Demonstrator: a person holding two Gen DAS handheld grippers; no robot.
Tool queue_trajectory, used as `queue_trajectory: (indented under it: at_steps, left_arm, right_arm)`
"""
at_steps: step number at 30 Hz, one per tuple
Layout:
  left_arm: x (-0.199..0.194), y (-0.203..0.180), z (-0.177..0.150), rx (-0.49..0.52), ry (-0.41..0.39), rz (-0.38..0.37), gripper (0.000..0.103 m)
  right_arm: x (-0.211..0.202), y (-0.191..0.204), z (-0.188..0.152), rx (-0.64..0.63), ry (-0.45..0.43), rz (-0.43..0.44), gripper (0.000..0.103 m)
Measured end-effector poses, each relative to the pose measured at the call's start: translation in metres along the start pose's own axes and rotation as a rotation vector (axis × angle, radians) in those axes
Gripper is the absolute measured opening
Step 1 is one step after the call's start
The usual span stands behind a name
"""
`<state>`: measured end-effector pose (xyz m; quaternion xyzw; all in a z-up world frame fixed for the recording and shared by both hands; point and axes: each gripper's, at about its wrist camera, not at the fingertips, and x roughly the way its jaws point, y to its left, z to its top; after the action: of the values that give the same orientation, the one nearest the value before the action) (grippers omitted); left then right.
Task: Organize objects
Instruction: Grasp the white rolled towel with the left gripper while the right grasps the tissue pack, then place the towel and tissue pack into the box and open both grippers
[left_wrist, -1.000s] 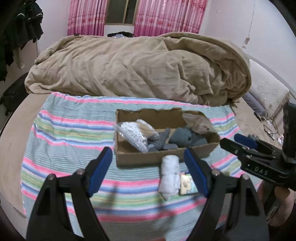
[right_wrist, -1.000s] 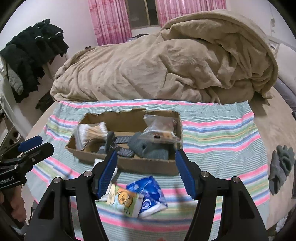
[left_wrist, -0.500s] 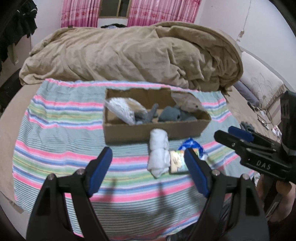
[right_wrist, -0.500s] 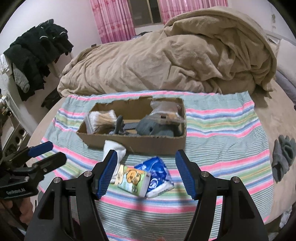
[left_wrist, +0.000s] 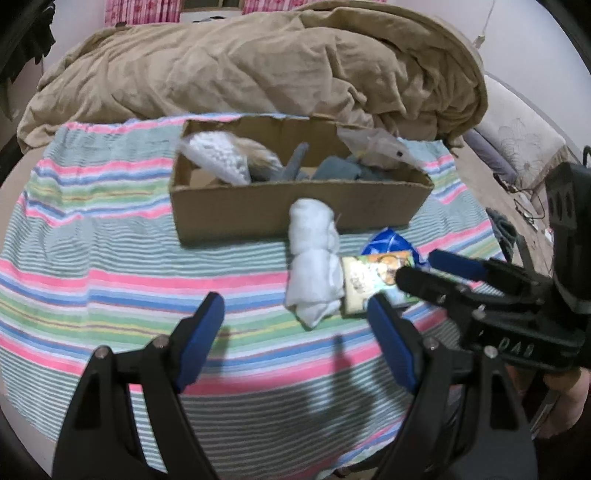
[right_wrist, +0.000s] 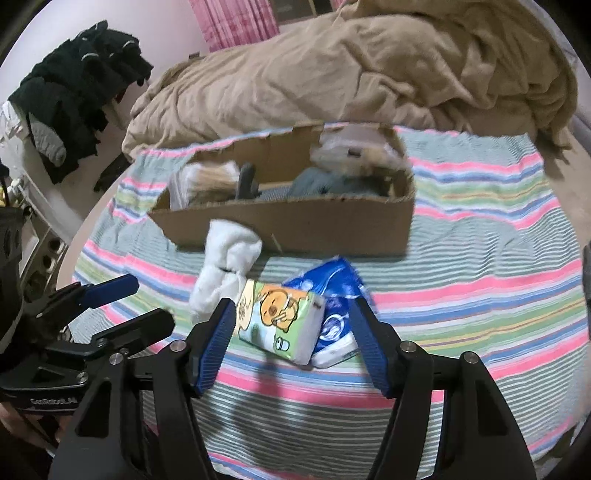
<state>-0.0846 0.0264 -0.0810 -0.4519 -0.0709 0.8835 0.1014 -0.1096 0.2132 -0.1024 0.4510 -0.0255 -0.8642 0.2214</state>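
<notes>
Tissue pack w/ cartoon print lies on striped cloth, touching blue packet and white rolled cloth, just in front of cardboard box. Right gripper: jaws closing, pack between them, pads not pressing. Left gripper: jaws wide, nothing between.

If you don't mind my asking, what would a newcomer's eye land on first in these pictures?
Probably the open brown cardboard box, half-filled, on the striped pink-and-green cloth, with the rumpled tan duvet behind. Just in front lie a rolled white sock, a cartoon-printed tissue pack and a blue packet. The right gripper, jaws closing, frames the tissue pack without touching it.
</notes>
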Motion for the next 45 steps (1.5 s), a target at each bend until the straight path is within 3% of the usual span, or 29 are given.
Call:
queue_trajectory:
  at_steps: [9, 11, 15, 19, 24, 30, 45]
  left_arm:
    - [0.033, 0.001, 0.004, 0.015, 0.005, -0.015, 0.075]
    - [0.041, 0.004, 0.005, 0.002, 0.015, 0.007, 0.063]
    - [0.05, 0.005, 0.006, -0.006, 0.021, -0.022, 0.054]
    - [0.051, -0.003, 0.004, 0.008, 0.021, -0.051, 0.033]
    - [0.041, -0.007, 0.003, 0.019, 0.008, -0.047, 0.029]
    - [0.02, -0.008, 0.003, 0.027, -0.02, -0.042, 0.028]
    - [-0.036, 0.005, 0.016, 0.008, -0.11, -0.026, 0.028]
  right_arm:
    - [0.027, -0.008, -0.007, 0.021, 0.041, 0.038, 0.046]
    - [0.029, -0.012, -0.008, 0.037, 0.036, 0.058, 0.045]
    - [0.03, -0.011, -0.008, 0.016, 0.035, 0.081, 0.043]
    - [0.031, -0.011, -0.009, 0.008, 0.032, 0.098, 0.039]
    - [0.025, -0.012, -0.009, 0.024, 0.02, 0.107, 0.033]
    - [0.005, -0.003, -0.007, -0.02, -0.021, 0.053, 0.029]
    - [-0.039, 0.006, 0.012, -0.058, -0.107, 0.032, 0.028]
